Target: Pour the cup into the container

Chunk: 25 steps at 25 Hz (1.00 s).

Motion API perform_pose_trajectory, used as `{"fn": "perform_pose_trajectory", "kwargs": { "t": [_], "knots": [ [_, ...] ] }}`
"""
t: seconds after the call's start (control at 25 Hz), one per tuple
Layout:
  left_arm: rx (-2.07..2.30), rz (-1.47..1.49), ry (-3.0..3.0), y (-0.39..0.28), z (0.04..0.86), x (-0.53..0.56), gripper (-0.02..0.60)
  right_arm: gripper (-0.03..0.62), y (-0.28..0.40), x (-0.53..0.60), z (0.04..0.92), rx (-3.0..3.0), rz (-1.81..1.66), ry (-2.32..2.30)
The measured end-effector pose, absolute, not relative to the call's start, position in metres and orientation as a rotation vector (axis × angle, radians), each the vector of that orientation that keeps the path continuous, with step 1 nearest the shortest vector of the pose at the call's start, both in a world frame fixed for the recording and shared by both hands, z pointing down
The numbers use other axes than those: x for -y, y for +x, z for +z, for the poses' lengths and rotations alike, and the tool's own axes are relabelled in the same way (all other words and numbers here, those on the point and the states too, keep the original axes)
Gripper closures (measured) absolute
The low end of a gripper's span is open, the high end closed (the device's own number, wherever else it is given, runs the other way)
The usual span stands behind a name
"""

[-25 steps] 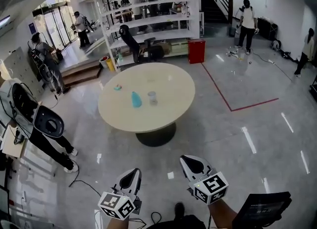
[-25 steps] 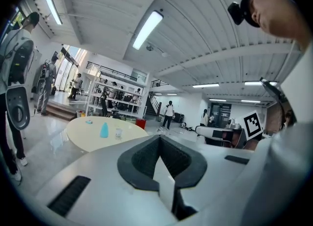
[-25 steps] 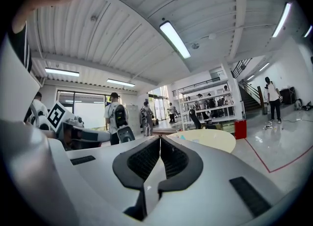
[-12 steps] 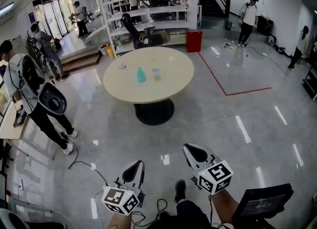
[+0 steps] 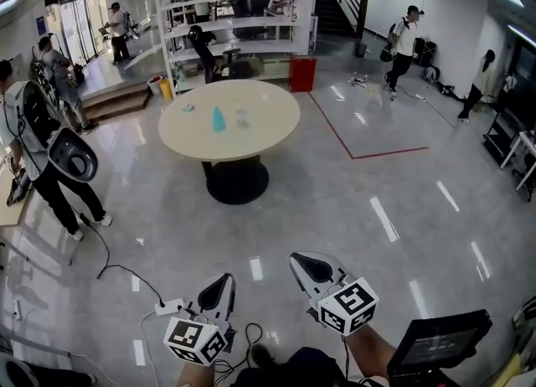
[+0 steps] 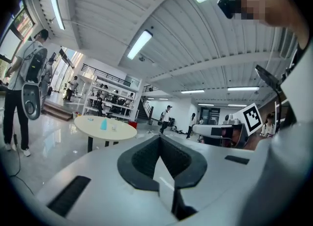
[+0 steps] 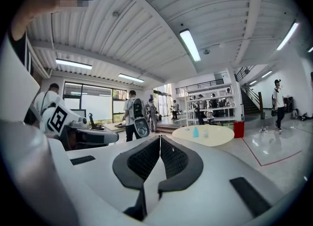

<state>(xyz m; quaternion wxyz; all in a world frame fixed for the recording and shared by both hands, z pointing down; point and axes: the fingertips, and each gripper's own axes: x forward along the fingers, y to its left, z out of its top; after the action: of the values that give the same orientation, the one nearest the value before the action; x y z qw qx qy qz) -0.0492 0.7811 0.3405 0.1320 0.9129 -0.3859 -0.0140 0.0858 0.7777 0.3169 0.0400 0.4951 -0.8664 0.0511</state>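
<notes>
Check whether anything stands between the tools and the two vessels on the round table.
Nothing visible does. Only glossy floor separates the left tool and right tool, both shut, from the round beige table, where the tall blue vessel stands beside the small clear vessel.

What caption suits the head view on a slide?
Left gripper and right gripper, both shut, far from the round table holding a blue vessel and clear cup.

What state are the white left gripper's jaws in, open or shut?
Shut. In the left gripper view, the white left gripper has its black ribbed pads meeting at the tips, with nothing between them.
</notes>
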Motion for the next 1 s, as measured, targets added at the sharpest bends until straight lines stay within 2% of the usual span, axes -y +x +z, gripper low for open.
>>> {"fn": "perform_pose_trajectory", "kwargs": {
  "t": [0.68, 1.0],
  "knots": [
    [1.118, 0.057, 2.691, 0.035, 0.339, -0.939, 0.581, 0.586, 0.172, -0.931, 0.314, 2.694, 0.198, 1.574],
    [1.177, 0.064, 2.677, 0.005, 0.327, -0.976, 0.581, 0.586, 0.150, -0.955, 0.310, 2.713, 0.211, 1.553]
  ]
}}
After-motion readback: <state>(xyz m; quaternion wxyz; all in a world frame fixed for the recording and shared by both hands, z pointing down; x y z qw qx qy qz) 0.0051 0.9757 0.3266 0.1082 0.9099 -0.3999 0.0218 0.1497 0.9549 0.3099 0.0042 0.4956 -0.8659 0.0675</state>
